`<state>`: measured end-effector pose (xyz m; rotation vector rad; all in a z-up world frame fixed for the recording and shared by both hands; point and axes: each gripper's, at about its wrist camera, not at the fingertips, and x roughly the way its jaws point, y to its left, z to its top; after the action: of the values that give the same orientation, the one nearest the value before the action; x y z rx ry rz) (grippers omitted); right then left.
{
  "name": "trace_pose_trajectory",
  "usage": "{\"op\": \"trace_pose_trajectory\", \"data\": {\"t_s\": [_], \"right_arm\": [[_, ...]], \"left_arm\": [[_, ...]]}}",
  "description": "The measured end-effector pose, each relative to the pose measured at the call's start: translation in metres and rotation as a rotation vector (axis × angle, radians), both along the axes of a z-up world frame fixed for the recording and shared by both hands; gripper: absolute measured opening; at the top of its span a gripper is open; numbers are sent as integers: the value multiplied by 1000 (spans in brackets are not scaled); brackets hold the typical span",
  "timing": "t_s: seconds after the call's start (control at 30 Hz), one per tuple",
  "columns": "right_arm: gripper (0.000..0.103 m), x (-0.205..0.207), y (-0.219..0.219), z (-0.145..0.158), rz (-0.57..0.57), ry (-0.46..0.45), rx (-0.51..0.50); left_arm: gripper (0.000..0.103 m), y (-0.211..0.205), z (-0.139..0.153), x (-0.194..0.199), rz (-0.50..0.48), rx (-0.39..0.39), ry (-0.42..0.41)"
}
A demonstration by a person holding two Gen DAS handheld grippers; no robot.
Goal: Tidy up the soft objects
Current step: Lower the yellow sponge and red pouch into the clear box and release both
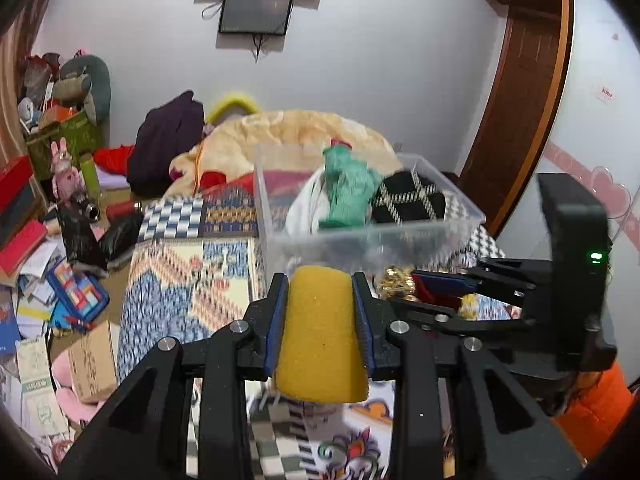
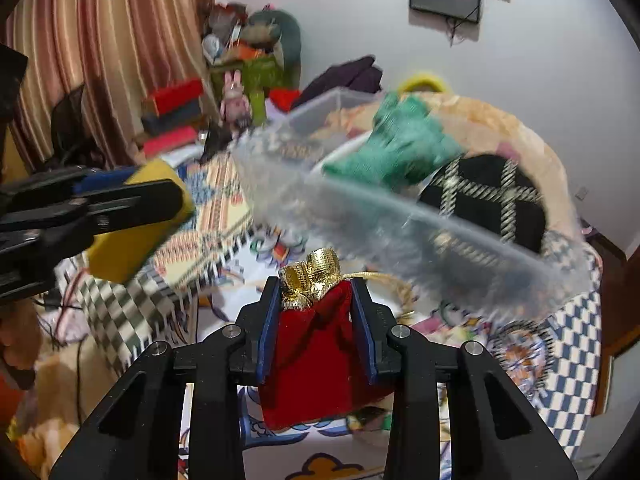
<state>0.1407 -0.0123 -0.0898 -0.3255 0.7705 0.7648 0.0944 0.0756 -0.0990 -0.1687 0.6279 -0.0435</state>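
Clear bin holds green cloth, checked cloth.

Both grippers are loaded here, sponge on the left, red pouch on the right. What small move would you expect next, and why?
Probably carry the left gripper forward over the clear bin and release. Its yellow sponge sits just short of the near wall, and the bin already holds a green cloth and a black checked item. The right gripper, clamping the red pouch, likely follows.
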Motion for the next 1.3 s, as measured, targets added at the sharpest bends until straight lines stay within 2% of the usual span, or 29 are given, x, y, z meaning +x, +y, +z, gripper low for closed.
{"op": "trace_pose_trajectory", "data": {"t_s": [0.3, 0.43, 0.63, 0.87, 0.97, 1.2, 1.3], "right_arm": [[31, 4, -28, 53, -83, -107, 137], [31, 18, -37, 75, -140, -157, 191], [31, 38, -45, 89, -202, -181, 244], [31, 61, -31, 85, -219, -165, 258], [31, 69, -20, 74, -214, -147, 231], [32, 81, -3, 46, -217, -106, 153], [34, 86, -3, 39, -226, -82, 134]], "left_arm": [[31, -2, 31, 29, 22, 26, -86], [31, -2, 40, 45, 35, 32, -114], [32, -3, 45, 71, 51, 27, -124], [31, -3, 32, 101, 54, 19, -82], [31, -3, 21, 113, 48, 11, -43], [31, -9, 3, 124, 40, 65, -5], [31, -9, -2, 128, 34, 64, 21]]}}
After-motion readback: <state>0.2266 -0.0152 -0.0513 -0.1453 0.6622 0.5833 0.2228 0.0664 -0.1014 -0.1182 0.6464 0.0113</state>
